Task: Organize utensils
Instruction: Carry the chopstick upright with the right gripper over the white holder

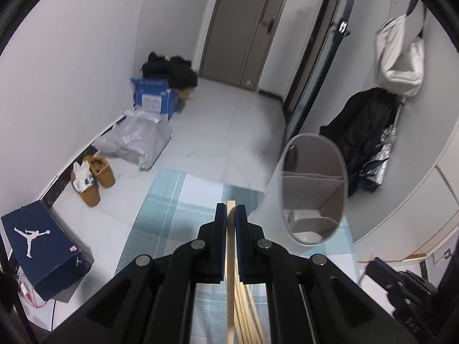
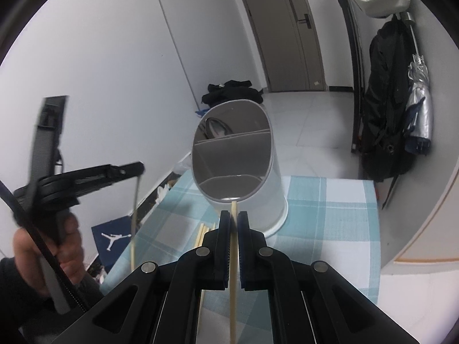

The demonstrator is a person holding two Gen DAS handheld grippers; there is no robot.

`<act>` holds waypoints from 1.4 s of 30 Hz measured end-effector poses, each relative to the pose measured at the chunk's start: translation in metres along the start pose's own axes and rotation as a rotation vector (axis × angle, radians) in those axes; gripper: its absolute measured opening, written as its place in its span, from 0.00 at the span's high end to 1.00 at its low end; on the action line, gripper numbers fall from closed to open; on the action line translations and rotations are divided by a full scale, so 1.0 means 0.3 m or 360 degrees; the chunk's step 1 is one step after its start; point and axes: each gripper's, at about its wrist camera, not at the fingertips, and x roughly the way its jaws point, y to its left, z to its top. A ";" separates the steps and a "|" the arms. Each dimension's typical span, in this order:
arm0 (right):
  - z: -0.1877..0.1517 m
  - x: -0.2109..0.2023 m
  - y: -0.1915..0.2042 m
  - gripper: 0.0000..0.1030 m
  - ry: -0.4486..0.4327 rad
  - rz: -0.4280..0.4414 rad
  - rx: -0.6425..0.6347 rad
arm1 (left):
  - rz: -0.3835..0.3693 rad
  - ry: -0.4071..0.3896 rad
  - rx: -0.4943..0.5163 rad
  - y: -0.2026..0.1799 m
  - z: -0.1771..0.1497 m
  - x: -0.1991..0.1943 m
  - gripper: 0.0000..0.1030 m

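My left gripper (image 1: 231,210) is shut on one pale wooden chopstick (image 1: 231,258), lifted above the checked cloth (image 1: 172,200). Several more chopsticks (image 1: 248,315) lie on the cloth beneath it. A white utensil holder (image 1: 269,200) with grey divided compartments stands just to the right. In the right wrist view my right gripper (image 2: 234,218) is shut on another chopstick (image 2: 233,286), whose tip reaches the holder's (image 2: 275,195) near rim. A spoon (image 2: 215,129) stands in the far compartment. At the left, a hand holds the left gripper (image 2: 139,169), from which a chopstick (image 2: 134,200) hangs down.
The cloth-covered table (image 2: 330,215) ends close behind the holder. On the floor to the left are a dark blue shoebox (image 1: 43,243), brown shoes (image 1: 94,177) and bags (image 1: 134,140). Dark coats (image 2: 384,100) hang on the right.
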 end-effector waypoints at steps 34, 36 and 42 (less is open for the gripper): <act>0.408 -0.300 0.044 0.96 -0.0539 -0.0008 -0.0005 | -0.0247 -0.0769 -0.0095 -0.131 0.328 -0.177 0.98; 0.469 -0.299 0.043 0.96 -0.0566 -0.0013 -0.0024 | -0.0242 -0.0800 -0.0081 -0.138 0.349 -0.154 0.98; 0.589 -0.236 0.030 0.96 -0.0616 -0.0035 -0.0083 | -0.0263 -0.0847 -0.0042 -0.151 0.380 -0.057 0.98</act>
